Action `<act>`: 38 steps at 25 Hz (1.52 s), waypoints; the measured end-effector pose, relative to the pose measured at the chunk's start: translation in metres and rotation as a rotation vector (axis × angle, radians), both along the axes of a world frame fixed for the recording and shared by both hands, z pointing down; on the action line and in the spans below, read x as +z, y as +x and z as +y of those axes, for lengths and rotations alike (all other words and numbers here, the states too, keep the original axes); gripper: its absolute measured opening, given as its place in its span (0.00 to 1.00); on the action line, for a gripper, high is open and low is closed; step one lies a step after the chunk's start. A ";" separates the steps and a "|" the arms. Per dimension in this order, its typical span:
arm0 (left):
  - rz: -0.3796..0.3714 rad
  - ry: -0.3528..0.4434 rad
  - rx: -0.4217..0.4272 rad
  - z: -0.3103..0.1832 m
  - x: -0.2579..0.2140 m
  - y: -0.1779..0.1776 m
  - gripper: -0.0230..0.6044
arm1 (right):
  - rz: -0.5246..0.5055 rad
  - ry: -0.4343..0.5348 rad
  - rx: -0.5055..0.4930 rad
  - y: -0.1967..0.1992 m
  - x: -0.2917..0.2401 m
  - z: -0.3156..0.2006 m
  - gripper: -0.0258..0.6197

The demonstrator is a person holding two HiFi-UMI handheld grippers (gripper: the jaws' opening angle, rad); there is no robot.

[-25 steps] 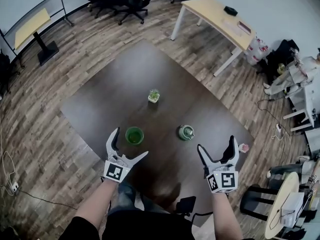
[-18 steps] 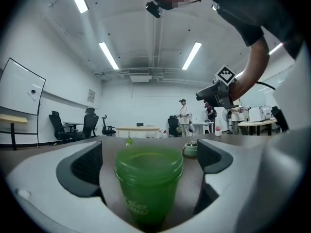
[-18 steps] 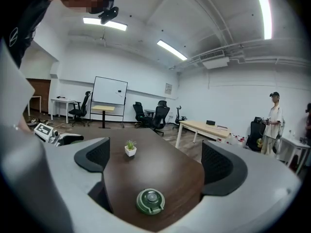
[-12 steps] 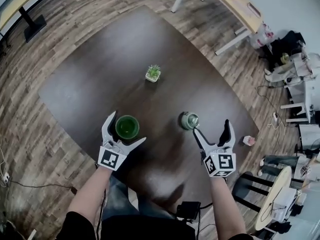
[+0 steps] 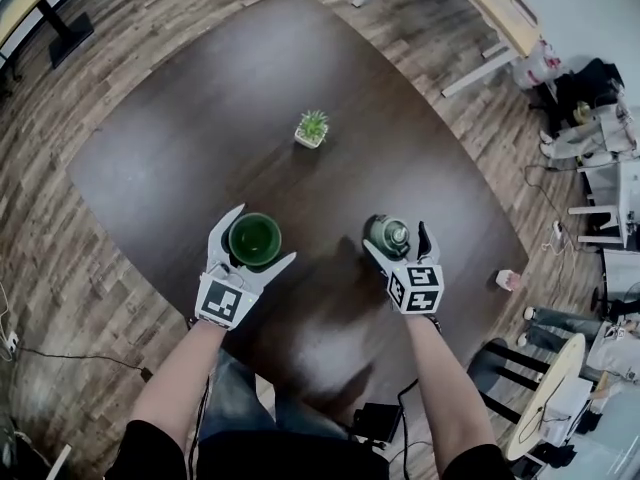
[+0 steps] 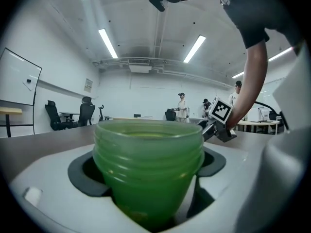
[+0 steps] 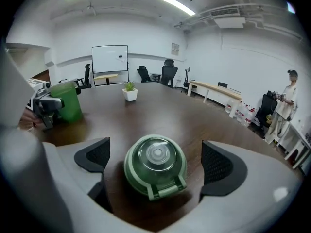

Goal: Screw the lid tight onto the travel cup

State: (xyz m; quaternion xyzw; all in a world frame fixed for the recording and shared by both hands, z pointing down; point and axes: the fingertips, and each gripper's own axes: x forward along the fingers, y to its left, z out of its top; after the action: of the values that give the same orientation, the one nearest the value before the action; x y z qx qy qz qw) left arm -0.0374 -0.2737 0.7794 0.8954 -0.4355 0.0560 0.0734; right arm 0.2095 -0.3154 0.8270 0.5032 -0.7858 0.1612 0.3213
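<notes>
The green travel cup (image 5: 254,240) stands upright and without a lid on the dark table (image 5: 190,118). My left gripper (image 5: 265,233) has it deep between its jaws, which have just been closing. In the left gripper view the cup (image 6: 148,169) fills the gap and the pads (image 6: 87,176) meet its sides. The green lid (image 5: 388,233) lies on the table to the right, dome up. My right gripper (image 5: 395,235) is lowered over it and open. In the right gripper view the lid (image 7: 155,165) sits between the pads (image 7: 95,155), with a gap on each side.
A small potted plant (image 5: 313,128) stands farther back on the table. The near table edge runs just behind both hands. A light wooden table (image 5: 500,8) is at the far right, and a small pink object (image 5: 510,280) lies on the wood floor.
Both grippers came down and forward. The left one went from beside the cup to around it and narrowed. The right one dropped from short of the lid to straddling it.
</notes>
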 end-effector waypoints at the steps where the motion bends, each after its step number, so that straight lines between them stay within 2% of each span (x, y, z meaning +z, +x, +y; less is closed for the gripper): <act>1: -0.005 0.003 0.000 -0.001 0.000 0.000 0.77 | 0.004 -0.013 -0.006 0.000 0.006 -0.001 0.96; 6: -0.004 -0.010 -0.009 -0.001 0.000 -0.002 0.75 | 0.034 -0.066 -0.064 0.003 0.023 0.000 0.96; 8: -0.006 -0.023 -0.006 -0.003 0.002 -0.002 0.71 | 0.030 -0.073 -0.079 0.002 0.025 -0.001 0.94; 9: -0.008 -0.025 -0.005 -0.005 0.002 -0.002 0.71 | 0.024 -0.075 -0.085 0.001 0.025 0.000 0.91; 11: -0.010 -0.026 -0.006 -0.006 0.003 -0.004 0.71 | 0.009 -0.072 -0.097 -0.003 0.025 0.003 0.75; 12: -0.013 -0.026 -0.005 -0.006 0.004 -0.004 0.70 | 0.003 -0.065 -0.097 -0.004 0.024 0.004 0.74; 21: -0.050 0.033 0.026 -0.010 0.001 -0.003 0.70 | -0.009 -0.047 -0.097 -0.005 0.024 0.005 0.73; 27: -0.054 0.021 0.036 -0.008 0.002 0.000 0.70 | -0.012 -0.050 -0.120 -0.009 0.018 0.015 0.73; 32: -0.071 0.035 0.106 0.005 -0.019 0.013 0.70 | -0.038 -0.001 -0.177 -0.017 -0.026 0.025 0.73; 38: -0.102 -0.009 0.222 0.039 -0.066 0.044 0.70 | -0.118 0.131 -0.287 -0.036 -0.145 0.039 0.73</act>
State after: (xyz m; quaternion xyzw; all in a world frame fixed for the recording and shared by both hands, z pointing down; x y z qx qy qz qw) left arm 0.0067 -0.2346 0.7138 0.9339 -0.3364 0.1112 0.0486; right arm 0.1738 -0.2766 0.6816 0.3954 -0.8760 0.0914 0.2606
